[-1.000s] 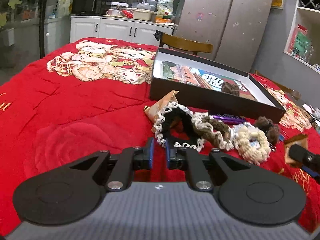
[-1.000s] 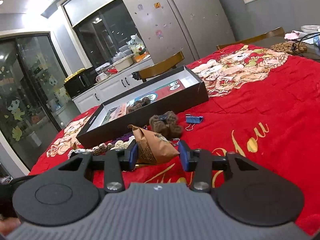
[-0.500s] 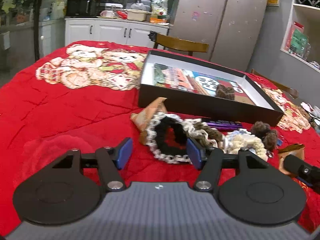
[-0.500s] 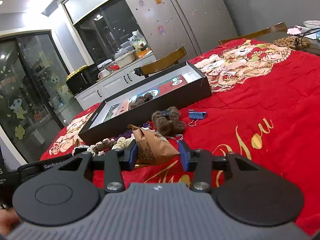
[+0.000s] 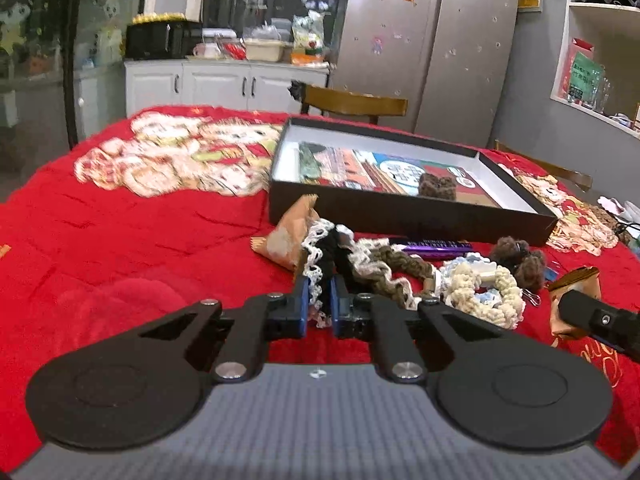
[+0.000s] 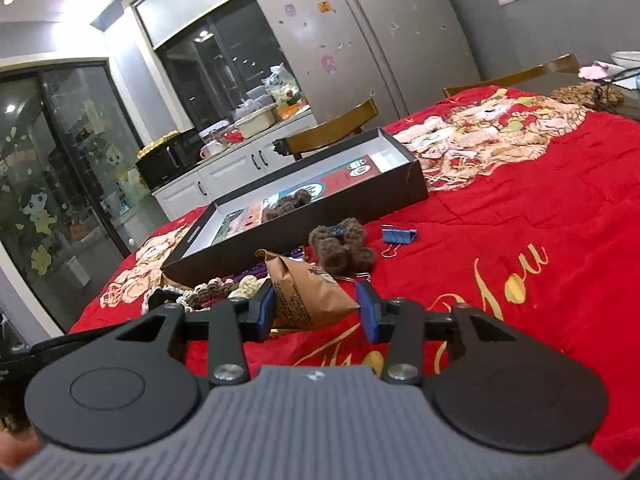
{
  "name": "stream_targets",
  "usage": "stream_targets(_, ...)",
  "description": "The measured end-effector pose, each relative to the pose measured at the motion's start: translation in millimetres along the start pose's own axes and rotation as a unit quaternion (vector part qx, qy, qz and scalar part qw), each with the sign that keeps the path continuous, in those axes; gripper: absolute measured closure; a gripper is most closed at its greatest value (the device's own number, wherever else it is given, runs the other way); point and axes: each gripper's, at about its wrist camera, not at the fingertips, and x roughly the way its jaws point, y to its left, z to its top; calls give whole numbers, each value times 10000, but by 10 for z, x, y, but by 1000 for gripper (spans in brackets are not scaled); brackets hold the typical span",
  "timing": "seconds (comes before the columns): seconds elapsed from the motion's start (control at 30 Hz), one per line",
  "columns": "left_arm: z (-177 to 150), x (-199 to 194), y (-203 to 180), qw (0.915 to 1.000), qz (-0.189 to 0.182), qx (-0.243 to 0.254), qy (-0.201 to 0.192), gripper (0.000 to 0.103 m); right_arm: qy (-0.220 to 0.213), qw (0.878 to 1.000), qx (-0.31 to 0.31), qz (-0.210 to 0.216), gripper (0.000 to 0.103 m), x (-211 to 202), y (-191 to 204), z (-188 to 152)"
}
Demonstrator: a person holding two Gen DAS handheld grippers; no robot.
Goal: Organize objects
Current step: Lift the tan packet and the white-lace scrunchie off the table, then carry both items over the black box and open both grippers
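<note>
My left gripper (image 5: 319,307) is shut on the black scrunchie with white lace trim (image 5: 325,254) and lifts its near edge off the red cloth. Beside it lie a brown braided scrunchie (image 5: 402,266), a cream one (image 5: 486,290) and a dark brown fuzzy one (image 5: 520,258). My right gripper (image 6: 316,312) holds a brown paper packet (image 6: 306,292) between its fingers; the left pad touches it, the right pad stands slightly off. The black open box (image 5: 408,216), also in the right wrist view (image 6: 304,216), holds a brown scrunchie (image 5: 437,185).
A second brown packet (image 5: 290,236) lies left of the scrunchies. A purple wrapped bar (image 5: 436,245) lies against the box front. A blue binder clip (image 6: 398,237) sits right of the fuzzy scrunchie (image 6: 344,244). A wooden chair (image 5: 354,104) stands behind the table.
My left gripper opened half a second ago, moved over the lace scrunchie and has now shut on it. The right gripper has kept the brown packet and barely moved.
</note>
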Motion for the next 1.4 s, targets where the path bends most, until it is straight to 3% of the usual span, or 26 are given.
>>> stream_targets(0.3, -2, -226, 93, 9996, -57, -165, -223, 90, -80, 9998, -163, 30, 58, -24, 42, 10)
stream_targets(0.63, 166, -687, 167, 9967, -11, -168, -793, 90, -127, 9987, -165, 457, 58, -116, 195, 152)
stream_targets(0.93, 429, -977, 89, 9910, -188, -49, -1328, 90, -11, 9977, -448, 512, 58, -141, 415, 362)
stream_targets(1.23, 911, -774, -106, 9871, -187, 409, -1538, 90, 389, 9959, -527, 621, 58, 77, 576, 847)
stream_targets(1.4, 1195, -544, -128, 9862, -190, 466, -1575, 90, 241, 9954, -767, 512, 58, 139, 715, 1109)
